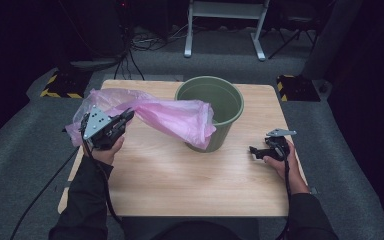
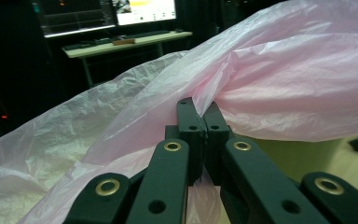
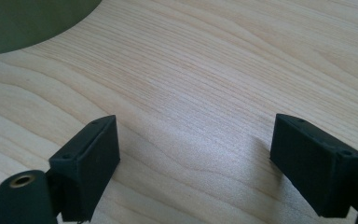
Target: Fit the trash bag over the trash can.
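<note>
holding the pink bag (image 1: pixel 170 116) by a pinched fold, your left tongs (image 1: pixel 128 116) sit at about nine o'clock on the worktop (image 1: pixel 180 175), raised clear of the wood. in the left gripper view the two black jaws are pressed together on a gathered pleat of the film (image 2: pixel 214 93), nothing slipping that you can see.

the bag stretches from that pinch across toward the green bin (image 1: pixel 215 112) at twelve o'clock, its far end draped over the bin's near-left rim and hanging down the outside wall. whether any of it is inside the bin can't be told from here.

your right tongs (image 1: pixel 256 150) rest low at about three o'clock, just beside the bin's base, jaws spread wide over bare wood with nothing between them (image 3: pixel 186 140).

notes for the step, as a judgement: the job looks like lining the bin.
- hold the left pinch firm; thin film tears if jerked, so lift slowly.
- bring the right tongs up to the loose edge by the rim and catch a single layer, not the whole bunch.
- pull the two pinches apart to open the mouth before lowering it over the rim.
- watch the bin; it looks light and could tip if the film drags.
</note>
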`<state>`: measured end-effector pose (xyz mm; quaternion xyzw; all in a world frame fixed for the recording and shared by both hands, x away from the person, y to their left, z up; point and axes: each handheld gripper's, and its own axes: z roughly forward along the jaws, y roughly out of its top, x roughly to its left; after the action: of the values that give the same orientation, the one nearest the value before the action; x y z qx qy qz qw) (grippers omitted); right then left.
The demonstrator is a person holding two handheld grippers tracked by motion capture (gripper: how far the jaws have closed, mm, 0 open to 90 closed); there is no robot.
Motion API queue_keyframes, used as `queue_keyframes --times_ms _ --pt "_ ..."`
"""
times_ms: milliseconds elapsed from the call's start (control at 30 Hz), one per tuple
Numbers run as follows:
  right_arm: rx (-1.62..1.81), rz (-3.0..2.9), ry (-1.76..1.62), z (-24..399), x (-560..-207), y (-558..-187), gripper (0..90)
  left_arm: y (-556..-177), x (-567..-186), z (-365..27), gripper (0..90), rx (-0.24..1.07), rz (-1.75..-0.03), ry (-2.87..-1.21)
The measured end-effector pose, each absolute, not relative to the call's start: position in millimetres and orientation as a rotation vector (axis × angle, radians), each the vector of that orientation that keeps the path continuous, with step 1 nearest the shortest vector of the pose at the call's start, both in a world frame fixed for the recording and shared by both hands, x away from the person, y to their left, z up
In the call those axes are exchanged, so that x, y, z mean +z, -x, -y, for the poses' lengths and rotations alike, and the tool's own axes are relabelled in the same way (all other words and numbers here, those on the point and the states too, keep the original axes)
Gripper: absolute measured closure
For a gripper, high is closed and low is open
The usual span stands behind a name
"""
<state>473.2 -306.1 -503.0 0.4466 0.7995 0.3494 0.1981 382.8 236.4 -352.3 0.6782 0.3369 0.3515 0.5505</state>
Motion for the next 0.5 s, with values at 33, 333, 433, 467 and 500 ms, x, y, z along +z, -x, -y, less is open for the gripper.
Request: queue_keyframes --times_ms 33,333,433,467,500 --pt "0.978 -2.238 -1.249 306 -503 -473 15.8 -386 -351 -235 89.5 0.836 -0.801 -1.611" --pt "1.012 -2.254 -1.172 304 -491 -470 25.8 -416 -342 -213 89.5 0.915 -0.832 -1.663" --pt "1.087 -2.28 -1.173 302 -477 -468 28.4 -425 -339 -207 89.5 0.922 -0.846 -1.661" --pt "1.102 -2.272 -1.154 301 -472 -466 28.2 -427 -336 -205 89.5 0.924 -0.846 -1.662" --pt "1.12 -2.265 -1.143 300 -466 -464 28.2 -429 -334 -205 89.5 0.929 -0.85 -1.656"
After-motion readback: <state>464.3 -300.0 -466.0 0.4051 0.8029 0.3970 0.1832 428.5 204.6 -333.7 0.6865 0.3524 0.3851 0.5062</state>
